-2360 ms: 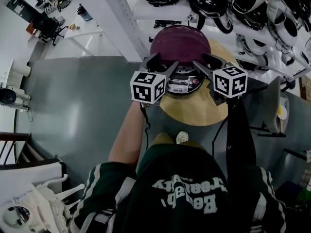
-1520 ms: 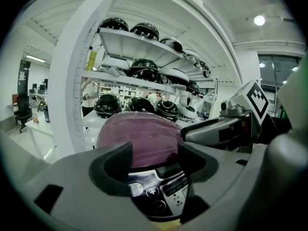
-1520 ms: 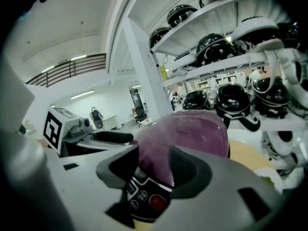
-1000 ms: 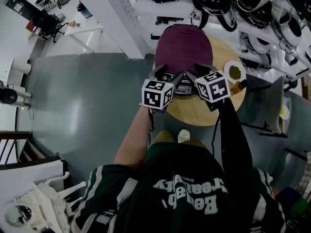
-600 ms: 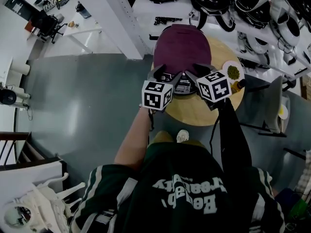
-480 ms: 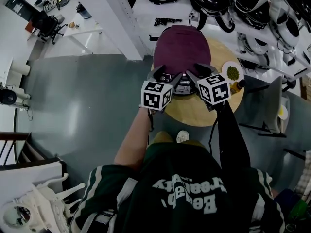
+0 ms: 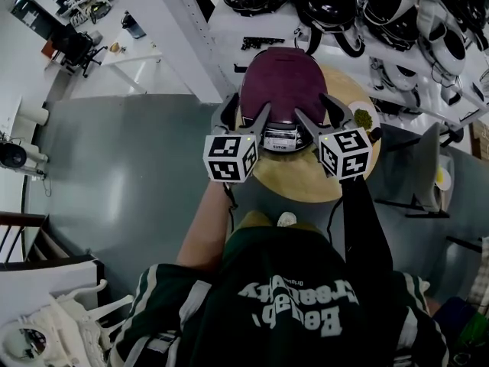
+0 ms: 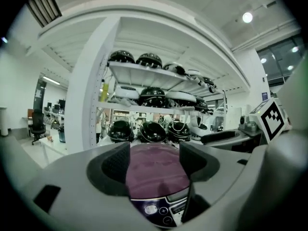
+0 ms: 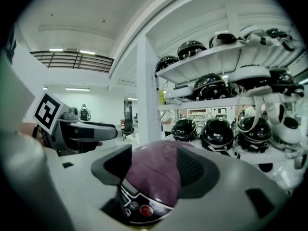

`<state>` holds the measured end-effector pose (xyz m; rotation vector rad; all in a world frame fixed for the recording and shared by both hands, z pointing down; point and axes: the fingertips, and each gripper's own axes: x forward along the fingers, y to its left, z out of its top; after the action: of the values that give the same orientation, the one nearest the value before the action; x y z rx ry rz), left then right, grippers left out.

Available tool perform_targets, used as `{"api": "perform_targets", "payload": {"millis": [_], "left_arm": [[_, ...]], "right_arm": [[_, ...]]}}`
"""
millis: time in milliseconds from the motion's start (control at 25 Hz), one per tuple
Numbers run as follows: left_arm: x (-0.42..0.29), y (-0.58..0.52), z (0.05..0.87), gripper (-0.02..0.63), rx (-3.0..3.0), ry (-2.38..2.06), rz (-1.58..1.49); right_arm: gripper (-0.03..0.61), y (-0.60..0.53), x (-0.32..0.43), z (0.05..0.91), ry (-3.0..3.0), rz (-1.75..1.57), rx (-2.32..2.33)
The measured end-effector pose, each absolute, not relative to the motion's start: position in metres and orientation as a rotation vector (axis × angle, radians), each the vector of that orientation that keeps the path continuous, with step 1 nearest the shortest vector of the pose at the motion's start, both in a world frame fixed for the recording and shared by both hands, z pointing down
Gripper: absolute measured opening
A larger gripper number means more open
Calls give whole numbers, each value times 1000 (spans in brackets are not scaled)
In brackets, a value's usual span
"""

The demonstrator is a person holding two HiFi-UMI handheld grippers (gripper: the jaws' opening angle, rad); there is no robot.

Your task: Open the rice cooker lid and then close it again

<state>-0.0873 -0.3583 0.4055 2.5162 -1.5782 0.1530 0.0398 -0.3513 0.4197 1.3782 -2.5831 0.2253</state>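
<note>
Rice cooker: one, set at the back of the round table; its lid appears down.
Left gripper: jaws are held wide and empty, and the cooker is framed between them, untouched.
Right gripper: jaws have just been opened wide and nothing is gripped, probably to let go of the lid.
Count: two grippers, one cooker, one dish.

The person wears a dark green top with white lettering across it and white stripes down the shoulders, and a long black sleeve covers the right arm. The left tongs and right tongs are grey with dark ribbed pads, and each carries a white cube printed with black square markers. A thin dark cable trails from the near side of each cube.
</note>
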Motion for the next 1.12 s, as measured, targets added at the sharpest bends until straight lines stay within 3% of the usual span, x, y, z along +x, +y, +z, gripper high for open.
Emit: {"api": "perform_targets", "payload": {"millis": [400, 480, 600, 720, 760, 1120], "left_arm": [[-85, -333, 338, 311, 2653, -1635, -26], [-85, -333, 339, 261, 2651, -1644, -24], [-85, -332, 337, 166, 2661, -1687, -1], [-86, -330, 338, 2, 2679, -1722, 53], [-86, -330, 339, 2, 2686, -1722, 72], [-80, -331, 342, 2, 2719, -1702, 116]], "right_arm": [[298, -337, 54, 382, -2646, 80, 1476], [272, -337, 54, 381, -2640, 58, 1477], [178, -337, 57, 379, -2628, 29, 1497], [39, -336, 65, 375, -2617, 14, 1554], [3, -335, 67, 374, -2617, 9, 1570], [3, -336, 67, 371, -2588, -52, 1566]]}}
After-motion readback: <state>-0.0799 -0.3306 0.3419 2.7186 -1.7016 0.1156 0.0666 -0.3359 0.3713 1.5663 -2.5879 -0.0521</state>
